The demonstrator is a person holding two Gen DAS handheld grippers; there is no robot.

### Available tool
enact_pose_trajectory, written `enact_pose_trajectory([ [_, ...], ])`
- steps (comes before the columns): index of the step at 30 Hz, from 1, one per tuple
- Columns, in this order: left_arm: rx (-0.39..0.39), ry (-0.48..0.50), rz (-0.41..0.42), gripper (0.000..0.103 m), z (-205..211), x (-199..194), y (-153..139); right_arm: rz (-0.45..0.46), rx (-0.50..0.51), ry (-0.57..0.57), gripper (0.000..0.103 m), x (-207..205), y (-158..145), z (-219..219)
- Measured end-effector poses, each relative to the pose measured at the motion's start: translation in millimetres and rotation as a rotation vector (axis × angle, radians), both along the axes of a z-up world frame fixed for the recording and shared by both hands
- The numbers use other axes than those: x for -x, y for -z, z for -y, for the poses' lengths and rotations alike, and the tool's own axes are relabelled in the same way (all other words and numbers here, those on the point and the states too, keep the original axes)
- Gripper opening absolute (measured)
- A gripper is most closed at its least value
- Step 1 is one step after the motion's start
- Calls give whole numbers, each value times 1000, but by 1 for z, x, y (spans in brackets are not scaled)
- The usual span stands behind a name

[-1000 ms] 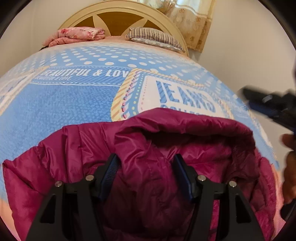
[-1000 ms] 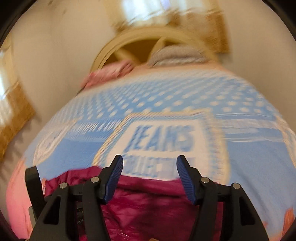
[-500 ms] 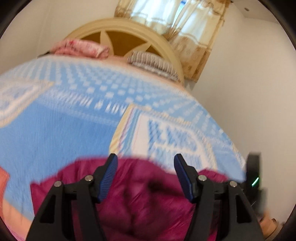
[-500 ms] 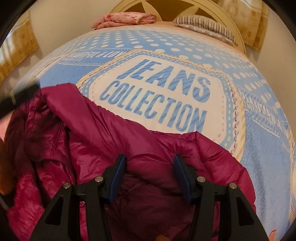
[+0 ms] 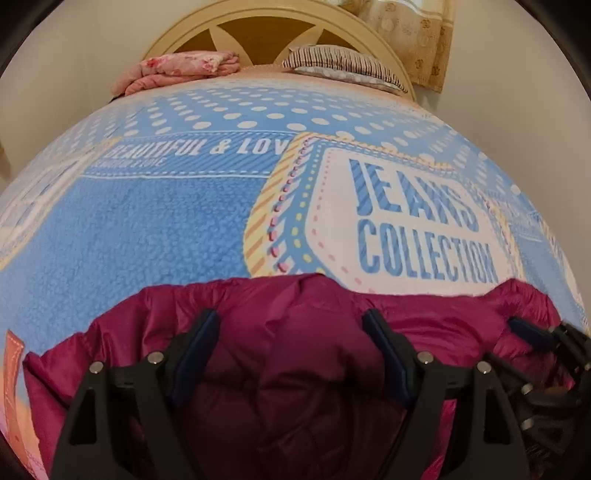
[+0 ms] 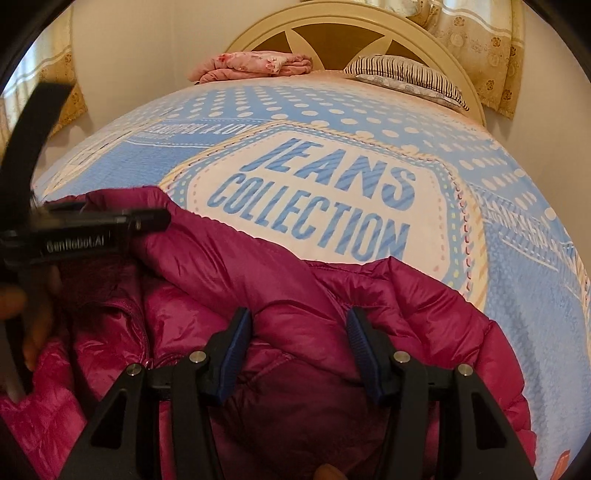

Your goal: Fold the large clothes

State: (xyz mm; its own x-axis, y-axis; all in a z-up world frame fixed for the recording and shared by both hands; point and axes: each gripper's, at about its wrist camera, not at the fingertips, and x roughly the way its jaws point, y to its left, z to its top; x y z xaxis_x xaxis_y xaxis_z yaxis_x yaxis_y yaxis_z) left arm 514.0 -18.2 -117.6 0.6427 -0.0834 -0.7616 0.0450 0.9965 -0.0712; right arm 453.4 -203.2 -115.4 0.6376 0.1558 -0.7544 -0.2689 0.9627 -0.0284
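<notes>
Your magenta puffer jacket (image 5: 295, 354) lies bunched on the near end of the bed, on the blue blanket (image 5: 147, 229) printed "JEANS COLLECTION", its far edge just covering the lower rim of that white label. Your left gripper (image 5: 291, 332) sits over the jacket's middle with jaws spread wide; they have just been opening, padded fabric bulges up between the fingers but the pads aren't pressing it, so nothing is held there. Your right gripper (image 6: 299, 332) is low on the jacket's right part, jaws about half apart, and they closed a bit a moment back; a puffy fold rises between the blue pads (image 6: 236, 347) and seems to touch both, but it's hard to tell from this angle whether it's really pinched. In the right wrist view your left gripper's body sits at the left edge, with fingers of your hand (image 6: 33, 332) wrapped round its handle. At the far end, a folded pink floral cloth (image 5: 177, 70) and a striped pillow (image 5: 343, 66) rest against the cream headboard (image 5: 266, 22). Curtain (image 5: 410, 40) hangs at upper right.
</notes>
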Motion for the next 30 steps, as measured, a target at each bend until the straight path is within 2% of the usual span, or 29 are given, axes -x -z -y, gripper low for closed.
enact_pose_trajectory([
  [3,-18,1,10,82,3,2,2,69,-89,35,55,8,-21,9],
  [5,-35,0,7,83,6,1,4,96,-120,119,55,6,-35,17],
  [7,-54,-2,11,84,10,2,5,58,-132,179,43,-8,-36,22],
  [9,-53,1,14,84,10,3,4,6,-153,182,42,-20,-28,22],
  [11,-40,4,16,84,7,4,4,-50,-114,180,42,-28,-10,17],
  [13,-32,7,17,84,7,5,5,-45,-77,159,41,-26,3,13],
  [24,-97,23,-5,90,18,1,9,-9,-18,162,42,-23,11,4],
  [30,-106,23,-5,91,18,1,9,-2,8,164,42,-23,12,2],
])
